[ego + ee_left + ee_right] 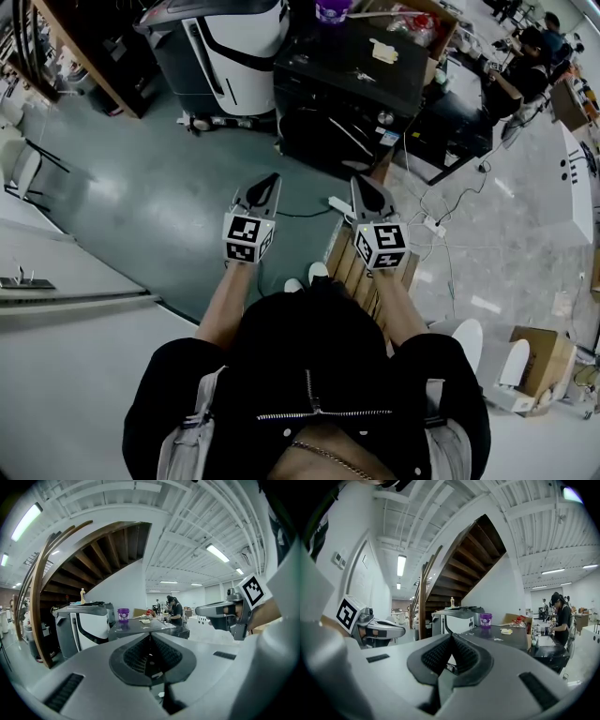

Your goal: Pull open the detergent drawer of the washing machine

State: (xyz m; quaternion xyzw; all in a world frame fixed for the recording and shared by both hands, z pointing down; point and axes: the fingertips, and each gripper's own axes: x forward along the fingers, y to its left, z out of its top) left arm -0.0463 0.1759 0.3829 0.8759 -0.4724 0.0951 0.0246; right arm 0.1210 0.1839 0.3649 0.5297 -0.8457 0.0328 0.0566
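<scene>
- Left gripper [273,178]: grey two-jaw tool, jaws closed tip to tip with nothing between them (left gripper view [150,635]). Held nearly level.
- Right gripper [362,181]: same build, jaws also together and empty in its own view [451,635]. It sits just beside the left one, at its 3 o'clock, and the two do not touch.
- Black box-shaped machine with a flat top [349,67]: at 12 to 1 o'clock from both grippers in the head view, well apart from them across bare green floor. Both gripper views show it straight ahead beyond the jaw tips [137,626] [502,637].
- Detergent drawer: cannot be picked out on that machine in any view, so I cannot tell whether it is open or closed.
- Small purple plastic cup [333,9]: stands upright on the black top, at its far edge.
- Grey-and-white rounded machine [234,47]: just beside the black one, at 11 o'clock from the grippers.
- Slatted wooden pallet [349,267]: on the floor below the right gripper.
</scene>
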